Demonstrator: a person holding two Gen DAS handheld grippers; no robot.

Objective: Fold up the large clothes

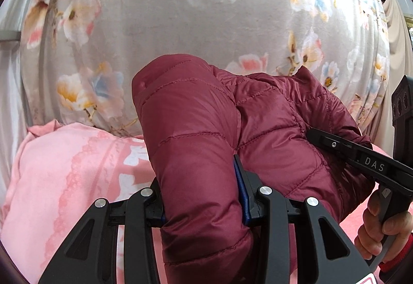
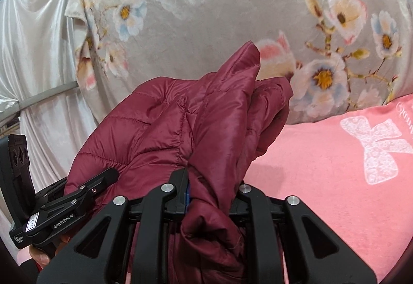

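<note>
A maroon quilted puffer jacket (image 1: pixel 196 123) is bunched up and held above a pink bedspread. My left gripper (image 1: pixel 201 196) is shut on a thick fold of it, the padding bulging between the fingers. My right gripper (image 2: pixel 209 188) is shut on another fold of the jacket (image 2: pixel 167 129), which rises to a peak ahead of it. The right gripper also shows at the right of the left wrist view (image 1: pixel 361 154), pressed into the jacket. The left gripper shows at the lower left of the right wrist view (image 2: pixel 77 196).
A pink bedspread (image 2: pixel 322 167) with white bow prints lies under the jacket; it also shows in the left wrist view (image 1: pixel 64 180). A grey floral blanket (image 1: pixel 180 12) hangs behind. White curtain fabric (image 2: pixel 33 51) hangs at the left.
</note>
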